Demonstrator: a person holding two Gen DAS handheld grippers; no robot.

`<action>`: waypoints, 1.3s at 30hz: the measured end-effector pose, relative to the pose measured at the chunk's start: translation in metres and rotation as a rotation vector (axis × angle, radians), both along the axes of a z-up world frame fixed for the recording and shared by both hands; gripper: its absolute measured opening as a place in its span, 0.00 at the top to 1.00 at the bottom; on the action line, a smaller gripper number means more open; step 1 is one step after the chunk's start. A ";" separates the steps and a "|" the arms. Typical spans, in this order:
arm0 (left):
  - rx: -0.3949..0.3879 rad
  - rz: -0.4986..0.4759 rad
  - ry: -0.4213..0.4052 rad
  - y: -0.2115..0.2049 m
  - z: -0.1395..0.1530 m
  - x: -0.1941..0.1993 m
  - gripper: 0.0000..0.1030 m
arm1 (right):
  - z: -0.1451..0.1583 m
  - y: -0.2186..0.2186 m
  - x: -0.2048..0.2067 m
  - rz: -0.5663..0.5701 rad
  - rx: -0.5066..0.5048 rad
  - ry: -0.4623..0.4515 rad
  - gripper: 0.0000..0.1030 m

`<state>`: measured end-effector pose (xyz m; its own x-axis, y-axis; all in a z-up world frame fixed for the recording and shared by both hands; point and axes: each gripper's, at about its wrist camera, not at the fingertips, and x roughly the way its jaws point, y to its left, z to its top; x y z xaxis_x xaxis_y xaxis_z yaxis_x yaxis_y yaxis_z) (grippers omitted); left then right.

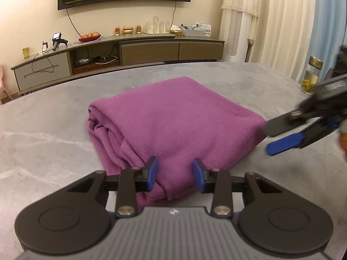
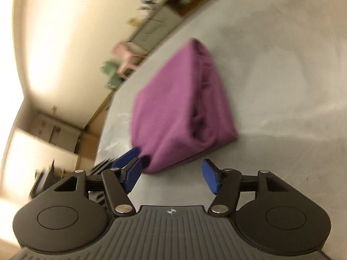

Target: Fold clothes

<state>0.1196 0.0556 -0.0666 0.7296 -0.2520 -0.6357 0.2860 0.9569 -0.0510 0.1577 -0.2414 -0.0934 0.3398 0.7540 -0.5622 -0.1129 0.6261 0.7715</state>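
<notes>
A purple garment point(image 1: 173, 125) lies folded into a thick rectangle on the grey marble table point(image 1: 43, 134). Its layered edges face left in the left wrist view. My left gripper point(image 1: 175, 174) is open, its blue pads either side of the garment's near corner. My right gripper point(image 1: 275, 138) comes in from the right, open, its tips just off the garment's right corner. In the blurred right wrist view the garment point(image 2: 173, 112) lies ahead of the open right gripper point(image 2: 171, 176), and the left gripper's blue pad point(image 2: 124, 158) shows at its near left corner.
A glass jar with a gold lid point(image 1: 312, 75) stands at the table's right edge. Beyond the table a long sideboard point(image 1: 121, 49) holds a fruit bowl, glasses and small items. Curtains point(image 1: 282, 17) hang at the right.
</notes>
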 end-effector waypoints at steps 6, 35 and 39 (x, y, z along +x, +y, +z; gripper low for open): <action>-0.058 0.022 0.010 0.013 -0.003 0.001 0.66 | 0.001 0.022 0.024 -0.037 -0.059 -0.018 0.57; -0.093 0.005 0.013 0.022 -0.009 0.002 0.68 | -0.008 0.033 0.035 0.069 -0.147 -0.257 0.94; -0.101 0.018 0.004 0.027 -0.008 0.011 0.72 | -0.025 0.013 0.028 0.021 -0.044 -0.189 0.94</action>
